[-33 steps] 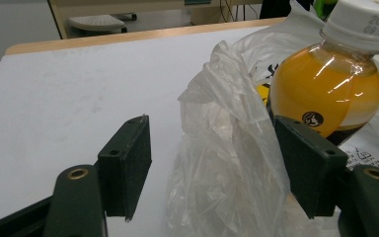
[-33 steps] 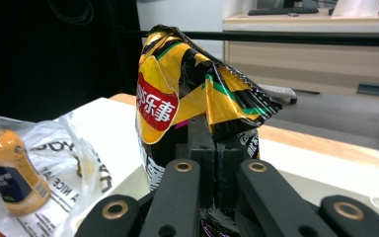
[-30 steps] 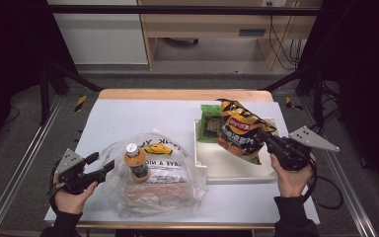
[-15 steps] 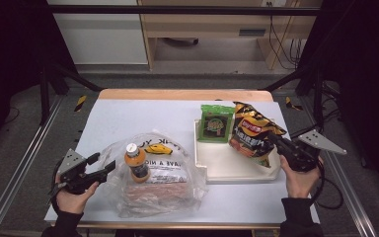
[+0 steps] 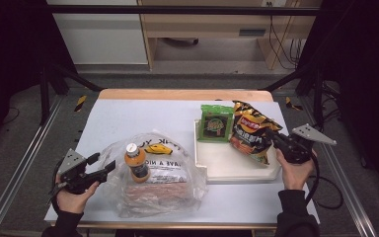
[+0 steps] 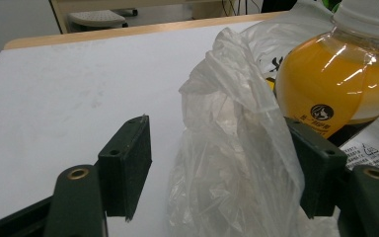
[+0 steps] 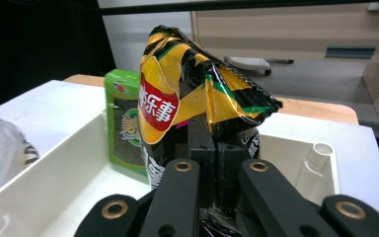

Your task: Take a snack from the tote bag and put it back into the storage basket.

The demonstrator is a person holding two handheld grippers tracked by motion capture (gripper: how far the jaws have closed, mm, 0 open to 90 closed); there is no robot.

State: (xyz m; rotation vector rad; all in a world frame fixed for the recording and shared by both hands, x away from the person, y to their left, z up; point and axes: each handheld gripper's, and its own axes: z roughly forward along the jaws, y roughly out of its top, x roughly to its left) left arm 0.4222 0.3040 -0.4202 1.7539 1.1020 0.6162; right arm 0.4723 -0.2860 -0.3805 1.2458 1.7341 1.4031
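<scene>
A yellow and black chip bag stands upright over the right part of the white tray, with my right gripper shut on its lower edge. In the right gripper view the closed jaws pinch the chip bag; its bottom is hidden behind them. A green snack packet leans at the tray's back left. My left gripper is open at the left edge of a clear plastic bag. A fold of that bag lies between the jaws, and the left pad is clear of it. An orange juice bottle stands in the bag.
The plastic bag also holds a flat pinkish package and a printed sheet. The white table top runs bare toward the back left. A metal rail borders the table on the left; a wooden strip marks the far edge.
My right gripper has carried the chip bag to the right and lower over the tray, uncovering the green packet. The left gripper has stayed in place.
</scene>
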